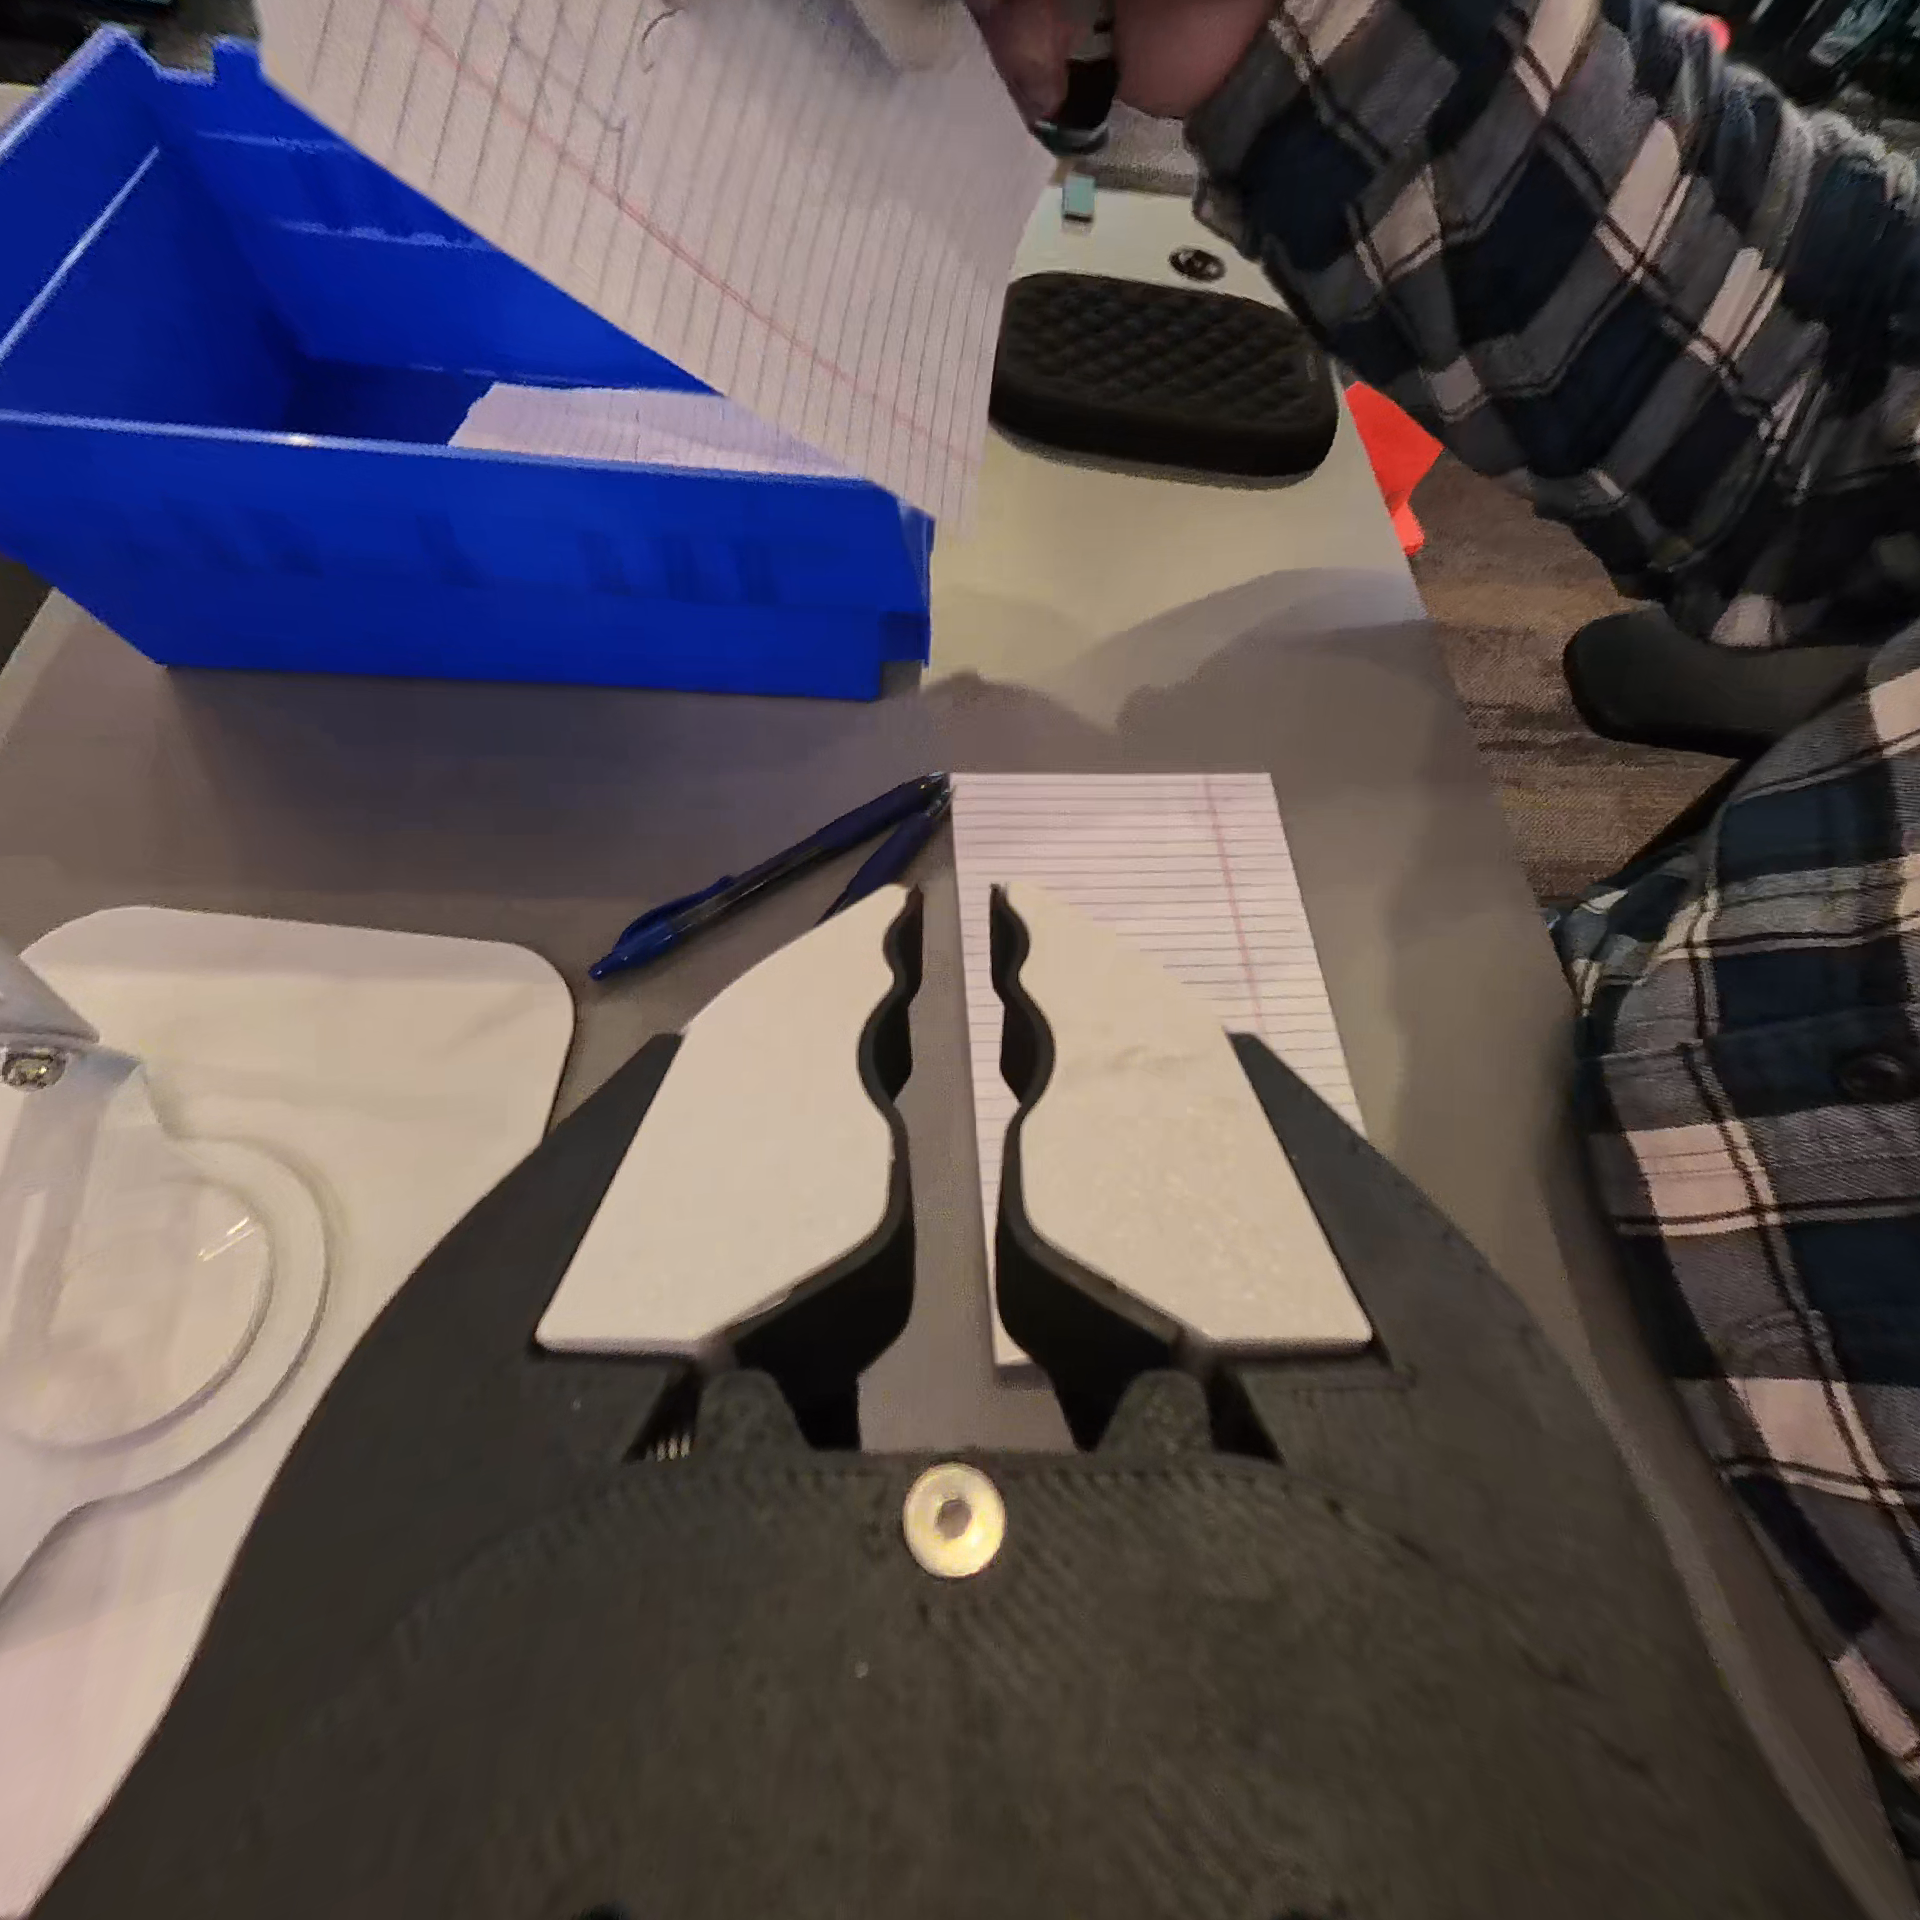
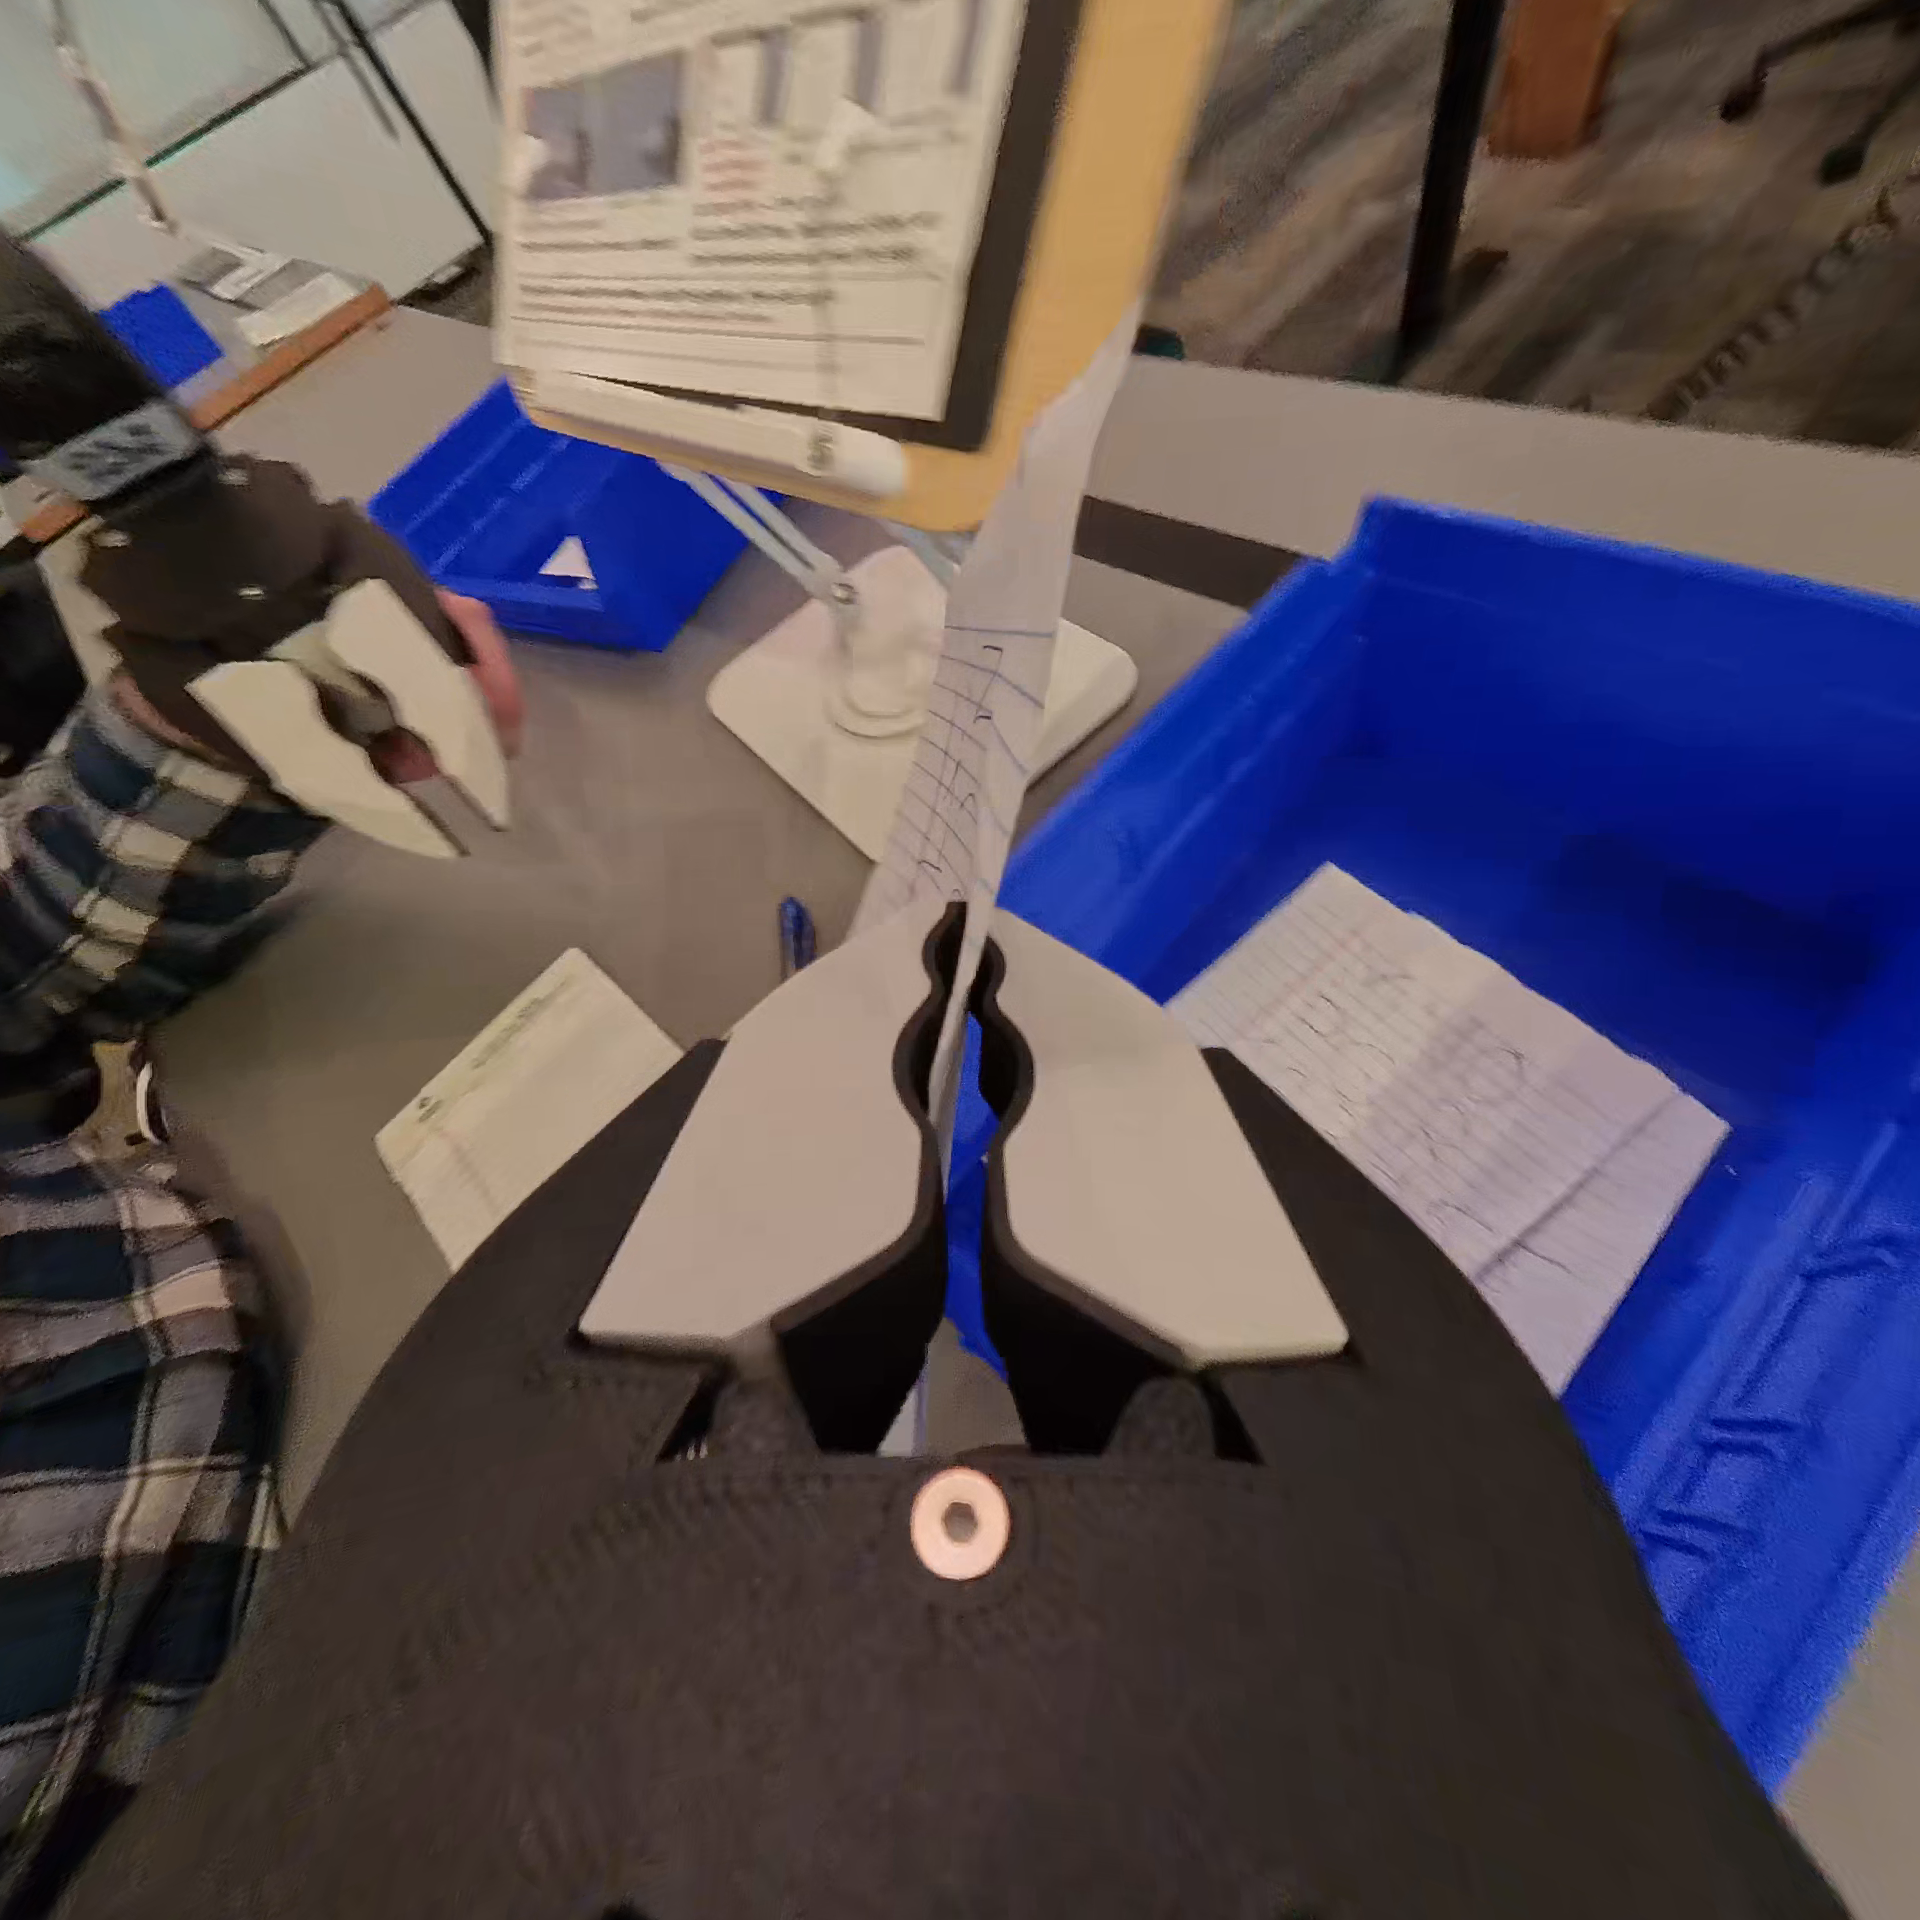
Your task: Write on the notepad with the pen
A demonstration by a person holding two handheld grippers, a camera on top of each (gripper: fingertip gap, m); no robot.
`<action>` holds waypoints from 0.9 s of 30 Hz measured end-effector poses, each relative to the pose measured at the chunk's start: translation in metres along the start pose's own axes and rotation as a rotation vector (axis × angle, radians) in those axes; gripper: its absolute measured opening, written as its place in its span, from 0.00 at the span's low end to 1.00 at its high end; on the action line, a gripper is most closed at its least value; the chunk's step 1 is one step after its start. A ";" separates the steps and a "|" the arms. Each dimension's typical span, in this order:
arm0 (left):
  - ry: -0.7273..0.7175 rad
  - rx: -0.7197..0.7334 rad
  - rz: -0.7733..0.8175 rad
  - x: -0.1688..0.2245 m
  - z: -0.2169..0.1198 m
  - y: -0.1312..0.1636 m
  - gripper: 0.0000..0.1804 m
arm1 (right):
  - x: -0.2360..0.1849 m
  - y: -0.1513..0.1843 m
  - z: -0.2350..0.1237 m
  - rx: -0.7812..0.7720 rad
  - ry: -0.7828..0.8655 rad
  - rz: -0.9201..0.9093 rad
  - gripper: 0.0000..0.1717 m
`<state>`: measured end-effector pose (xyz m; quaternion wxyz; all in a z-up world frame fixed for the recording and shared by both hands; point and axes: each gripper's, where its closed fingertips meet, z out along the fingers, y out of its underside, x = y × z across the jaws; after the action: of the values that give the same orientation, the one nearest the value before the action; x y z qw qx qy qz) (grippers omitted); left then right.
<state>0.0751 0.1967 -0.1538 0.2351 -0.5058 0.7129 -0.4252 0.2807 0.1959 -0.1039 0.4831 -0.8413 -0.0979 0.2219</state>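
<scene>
My left gripper [image 1: 956, 894] is open a little and empty, just above the left edge of the lined notepad [image 1: 1143, 862] on the grey table. It also shows in the right wrist view [image 2: 473, 826]. Two blue pens [image 1: 769, 873] lie left of the pad, tips near its far corner. My right gripper [image 2: 961, 920] is shut on a loose lined sheet [image 2: 987, 727] with scribbles and holds it up at the near rim of the blue bin [image 2: 1558, 727]. The sheet also shows in the left wrist view [image 1: 727, 208]. The notepad [image 2: 520, 1101] and a pen [image 2: 795, 930] lie lower left.
Another written sheet [image 2: 1455, 1101] lies in the bin [image 1: 416, 582]. A white stand base [image 2: 790, 707] carries a clipboard with papers [image 2: 779, 208]. A second blue bin [image 2: 551, 540] sits farther back. A black wrist rest [image 1: 1164, 374] lies beyond the pad. A person's plaid sleeve [image 1: 1558, 260] is at the right. My left gripper's tips are some 12 centimetres from the pen [image 2: 795, 930].
</scene>
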 end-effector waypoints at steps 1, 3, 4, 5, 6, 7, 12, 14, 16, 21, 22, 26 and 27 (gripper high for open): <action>-0.003 -0.012 0.003 -0.001 0.000 0.002 0.06 | 0.013 0.002 0.004 -0.005 0.023 0.017 0.00; -0.008 -0.031 0.013 -0.002 0.001 0.006 0.06 | 0.033 0.009 0.012 -0.034 0.055 0.032 0.00; -0.011 -0.040 0.013 -0.003 0.001 0.008 0.05 | 0.042 0.013 0.016 -0.057 0.064 0.059 0.00; -0.016 -0.047 0.007 -0.005 0.001 0.009 0.06 | 0.049 0.018 0.021 -0.079 0.070 0.081 0.00; -0.017 -0.054 -0.001 -0.006 0.001 0.011 0.06 | 0.056 0.024 0.026 -0.117 0.084 0.093 0.00; -0.012 -0.060 -0.007 -0.007 0.000 0.014 0.06 | 0.065 0.031 0.031 -0.164 0.119 0.098 0.00; -0.022 -0.101 -0.027 -0.014 0.002 0.025 0.07 | 0.097 0.066 0.053 -0.351 0.233 0.112 0.00; -0.016 -0.121 -0.031 -0.013 0.003 0.031 0.08 | 0.104 0.078 0.060 -0.410 0.255 0.138 0.00; -0.024 -0.148 -0.034 -0.013 0.004 0.037 0.09 | 0.114 0.091 0.061 -0.480 0.309 0.163 0.00; -0.068 -0.201 -0.082 -0.013 0.000 0.053 0.12 | 0.136 0.096 0.049 -0.545 0.488 0.117 0.31; -0.073 -0.208 -0.098 -0.012 -0.002 0.058 0.14 | 0.137 0.094 0.044 -0.554 0.513 0.097 0.33; -0.128 -0.261 -0.199 -0.004 -0.009 0.086 0.20 | 0.118 0.070 0.020 -0.500 0.577 0.001 0.33; -0.154 -0.276 -0.225 -0.003 -0.011 0.095 0.21 | 0.106 0.065 0.014 -0.484 0.578 -0.024 0.32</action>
<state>0.0183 0.2152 -0.2284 0.1681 -0.6408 0.6832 -0.3072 0.3648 0.2136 -0.1950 0.2805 -0.9578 -0.0170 -0.0597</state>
